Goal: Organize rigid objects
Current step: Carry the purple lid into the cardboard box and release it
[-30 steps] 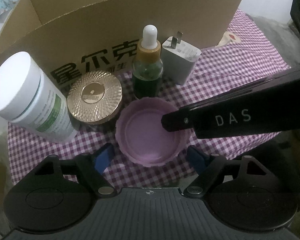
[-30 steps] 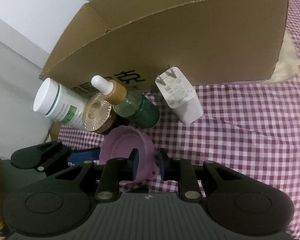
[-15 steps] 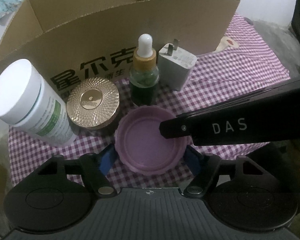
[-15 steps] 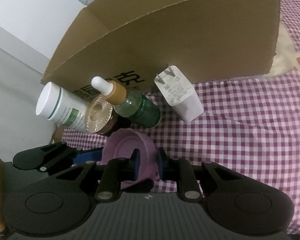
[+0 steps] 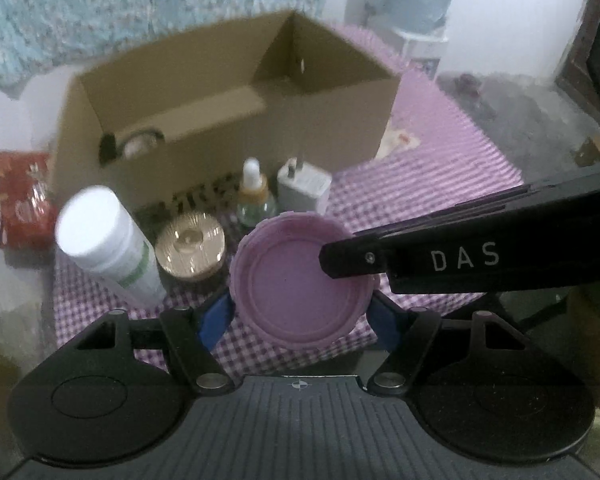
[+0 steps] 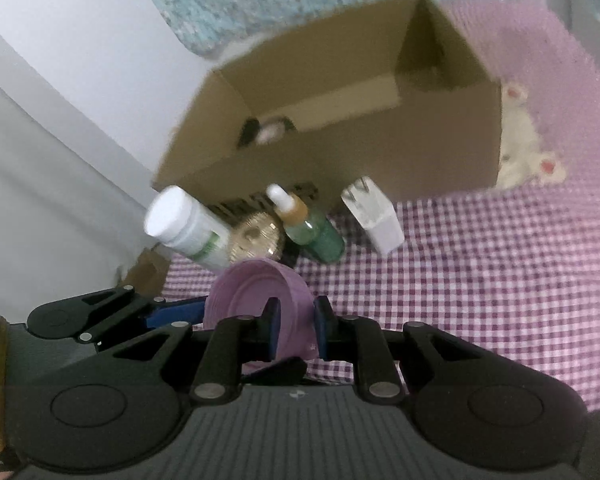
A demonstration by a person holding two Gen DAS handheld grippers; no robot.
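Note:
A purple scalloped lid [image 5: 296,284] is held in the air above the checked cloth. My left gripper [image 5: 300,314] is shut on its two sides. My right gripper [image 6: 294,330] is shut on its right rim, and its finger [image 5: 352,258] crosses the lid in the left wrist view. The lid also shows in the right wrist view [image 6: 252,296]. Behind it stand a white bottle [image 5: 104,248], a gold-lidded jar [image 5: 190,246], a green dropper bottle [image 5: 254,196] and a white charger [image 5: 304,190]. The open cardboard box [image 5: 228,120] is behind them.
A round object [image 5: 138,144] lies inside the box at its left end. A red packet [image 5: 22,200] lies left of the box. The purple checked cloth [image 6: 480,264] stretches to the right. A white wall [image 6: 60,100] is on the left.
Both grippers have risen with the purple lid, lifting it off the cloth. The left gripper has closed onto its sides. The box's inside has come into view.

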